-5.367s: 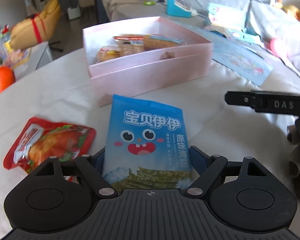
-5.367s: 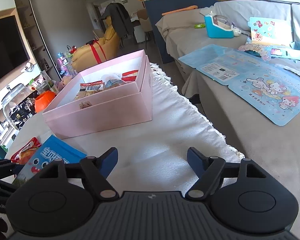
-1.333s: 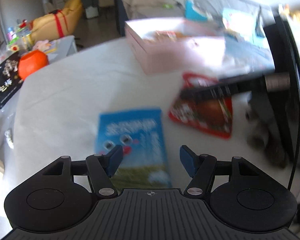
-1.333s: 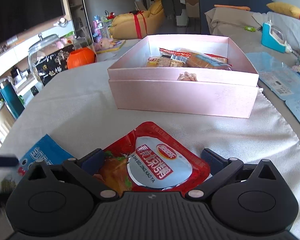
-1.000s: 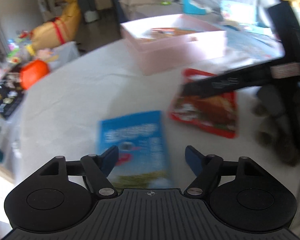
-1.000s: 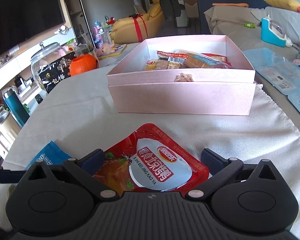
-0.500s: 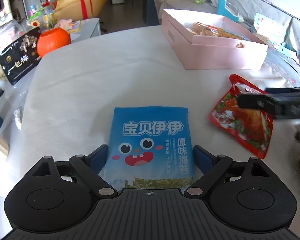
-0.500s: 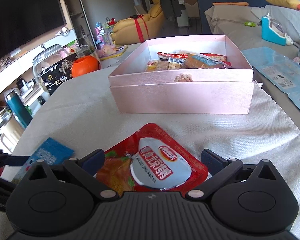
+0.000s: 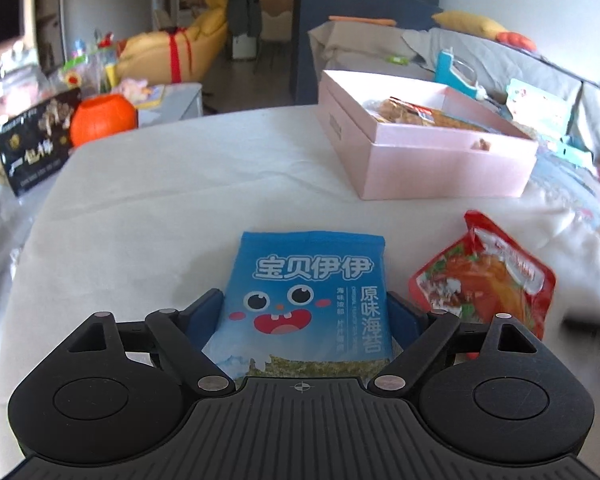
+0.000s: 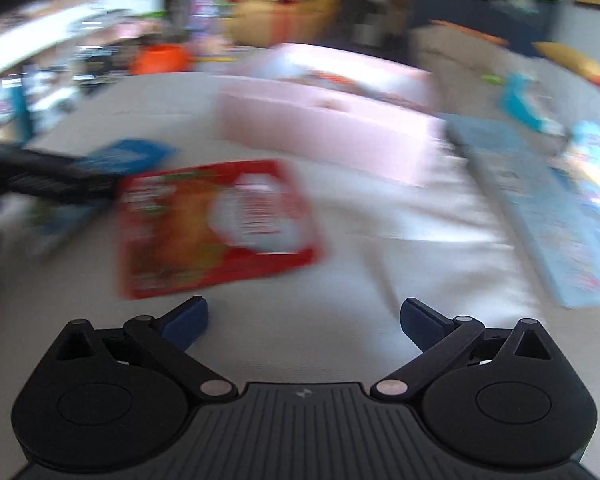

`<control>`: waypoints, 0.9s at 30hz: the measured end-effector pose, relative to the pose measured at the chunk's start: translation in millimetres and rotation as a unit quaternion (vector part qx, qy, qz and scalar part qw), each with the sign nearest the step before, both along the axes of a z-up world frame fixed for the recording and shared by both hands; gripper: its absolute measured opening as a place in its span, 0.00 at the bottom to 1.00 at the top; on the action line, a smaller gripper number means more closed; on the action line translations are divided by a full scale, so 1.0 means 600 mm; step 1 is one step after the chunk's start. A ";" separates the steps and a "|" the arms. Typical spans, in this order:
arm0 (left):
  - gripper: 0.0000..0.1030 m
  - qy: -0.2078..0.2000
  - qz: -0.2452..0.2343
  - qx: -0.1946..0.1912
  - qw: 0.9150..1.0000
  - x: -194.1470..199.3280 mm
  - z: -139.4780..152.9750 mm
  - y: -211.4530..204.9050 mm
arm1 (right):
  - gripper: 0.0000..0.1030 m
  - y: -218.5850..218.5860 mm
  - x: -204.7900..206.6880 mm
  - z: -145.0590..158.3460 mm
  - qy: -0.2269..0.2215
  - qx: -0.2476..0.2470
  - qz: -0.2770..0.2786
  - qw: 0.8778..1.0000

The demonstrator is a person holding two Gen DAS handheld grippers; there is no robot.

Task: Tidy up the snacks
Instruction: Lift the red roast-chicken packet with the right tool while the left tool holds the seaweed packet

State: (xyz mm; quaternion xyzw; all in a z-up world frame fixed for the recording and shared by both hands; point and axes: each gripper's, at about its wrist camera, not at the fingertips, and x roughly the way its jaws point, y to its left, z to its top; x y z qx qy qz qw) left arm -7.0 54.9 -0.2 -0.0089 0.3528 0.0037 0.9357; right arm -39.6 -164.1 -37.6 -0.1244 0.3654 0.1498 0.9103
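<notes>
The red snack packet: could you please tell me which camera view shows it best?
The left wrist view shows the red snack packet sharply, lying on the white tablecloth, though partly hidden behind the hand-held gripper's linkage. The right wrist view shows the whole packet, but smeared by motion blur.

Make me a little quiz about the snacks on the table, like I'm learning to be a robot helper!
1. True or false: the blue seaweed bag lies between the left gripper's open fingers.
2. Which colour is the box that already holds snacks: A pink, B green, C black?
3. Fill in: the right gripper is open and holds ____; the red packet lies ahead of it on the tablecloth.

Key: 1 true; 2 A; 3 nothing.
</notes>
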 end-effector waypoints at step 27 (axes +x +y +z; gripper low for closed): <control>0.87 -0.022 0.007 -0.020 1.000 -0.016 -0.003 0.010 | 0.97 0.138 0.132 -0.007 0.044 0.065 0.006 0.997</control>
